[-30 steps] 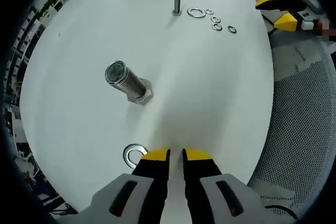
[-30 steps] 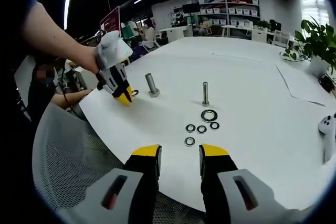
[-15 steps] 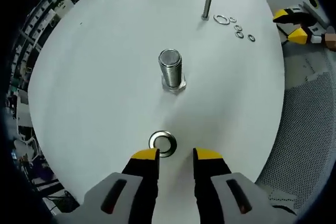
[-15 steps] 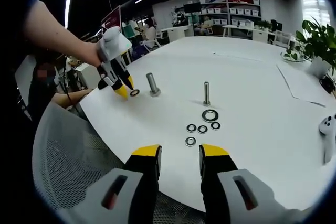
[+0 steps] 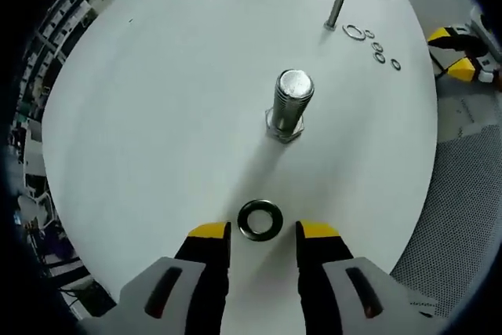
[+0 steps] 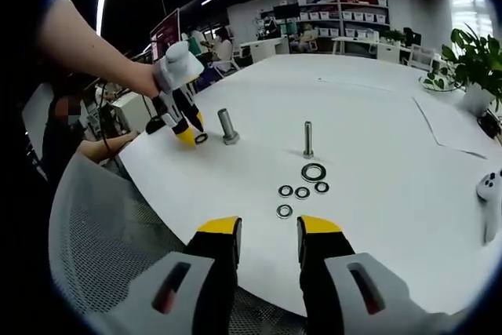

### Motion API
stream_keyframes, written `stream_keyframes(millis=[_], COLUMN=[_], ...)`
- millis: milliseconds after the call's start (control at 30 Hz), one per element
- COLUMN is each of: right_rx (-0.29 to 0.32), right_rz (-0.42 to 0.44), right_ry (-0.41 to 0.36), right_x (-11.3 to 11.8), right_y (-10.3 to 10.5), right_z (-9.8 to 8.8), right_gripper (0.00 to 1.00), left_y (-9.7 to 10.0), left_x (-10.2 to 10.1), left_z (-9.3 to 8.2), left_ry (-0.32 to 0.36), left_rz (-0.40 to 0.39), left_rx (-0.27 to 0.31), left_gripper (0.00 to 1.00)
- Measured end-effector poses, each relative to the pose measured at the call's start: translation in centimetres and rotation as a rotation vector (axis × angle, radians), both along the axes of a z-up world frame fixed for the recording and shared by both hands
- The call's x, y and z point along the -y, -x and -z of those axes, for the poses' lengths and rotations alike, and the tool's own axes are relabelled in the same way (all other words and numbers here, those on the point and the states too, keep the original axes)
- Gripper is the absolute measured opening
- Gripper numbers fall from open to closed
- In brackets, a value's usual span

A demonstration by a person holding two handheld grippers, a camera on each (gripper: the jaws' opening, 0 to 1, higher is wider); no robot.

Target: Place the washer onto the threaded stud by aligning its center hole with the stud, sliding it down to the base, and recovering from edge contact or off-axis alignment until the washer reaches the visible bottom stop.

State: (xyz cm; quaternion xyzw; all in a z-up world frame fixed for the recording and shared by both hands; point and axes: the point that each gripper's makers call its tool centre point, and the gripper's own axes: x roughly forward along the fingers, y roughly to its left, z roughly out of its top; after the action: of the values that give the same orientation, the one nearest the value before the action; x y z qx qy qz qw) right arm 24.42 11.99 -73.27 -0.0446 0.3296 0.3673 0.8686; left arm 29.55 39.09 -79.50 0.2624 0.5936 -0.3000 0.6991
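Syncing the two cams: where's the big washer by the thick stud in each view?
Left gripper view: washer lies flat on the table, low centre, just ahead of the open left gripper.
Right gripper view: same washer is small, upper left, by the left gripper's tips, left of the stud.
Shared landmark: the thick stud, standing on its hex base beyond the washer; in the right gripper view it is at.
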Motion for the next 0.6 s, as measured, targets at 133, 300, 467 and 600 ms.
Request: stream_keyframes(millis=[133, 300, 467, 600], right_rx=[0.000, -0.003, 0.000, -0.001], right_rz=[0.001, 0.002, 0.005, 0.012], right_ry=[-0.003, -0.003, -0.006, -0.008], right_x=[-0.03, 0.00, 0.01, 0.07], right_y=[0.00, -0.01, -0.04, -0.08], right_z=[-0.04, -0.02, -0.06, -0.05], right_gripper=[0.31, 0.31, 0.31, 0.31], left_y=[0.18, 0.05, -0.21, -0.35], left_x=[0.10, 0.08, -0.08, -0.26], left_z=[0.16, 0.14, 0.19, 0.28], left_ry=[0.006, -0.003, -0.008, -0.020], left_rz=[-0.024, -0.009, -0.045, -0.039], left_rx=[-0.013, -0.013, -0.020, -0.026], left_gripper=[0.33, 0.32, 0.30, 0.26])
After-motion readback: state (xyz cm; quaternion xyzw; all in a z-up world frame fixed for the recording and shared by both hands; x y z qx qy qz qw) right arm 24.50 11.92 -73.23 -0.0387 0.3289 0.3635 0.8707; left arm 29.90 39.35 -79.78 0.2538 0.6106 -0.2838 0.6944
